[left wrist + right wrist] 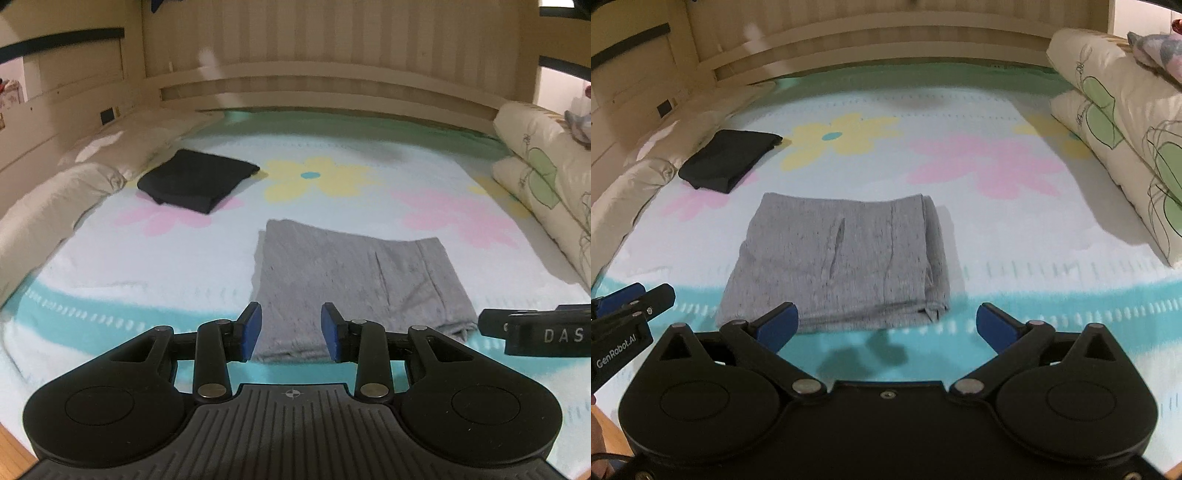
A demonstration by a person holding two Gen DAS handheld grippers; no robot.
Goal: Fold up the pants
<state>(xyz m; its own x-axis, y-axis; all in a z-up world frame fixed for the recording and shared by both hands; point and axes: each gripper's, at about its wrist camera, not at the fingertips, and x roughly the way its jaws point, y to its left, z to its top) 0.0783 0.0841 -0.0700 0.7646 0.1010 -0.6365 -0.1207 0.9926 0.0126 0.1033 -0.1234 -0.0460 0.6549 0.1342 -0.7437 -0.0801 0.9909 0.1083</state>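
Observation:
The grey pants lie folded into a flat rectangle on the flowered blanket, near the bed's front edge. My left gripper hovers above their near left corner; its blue pads stand apart with nothing between them. My right gripper hangs over the near edge of the pants, wide open and holding nothing. Each gripper shows at the edge of the other's view, without touching the cloth.
A folded black garment lies at the back left of the bed. Stacked pillows line the right side, a rolled white quilt the left. The wooden headboard closes the far end.

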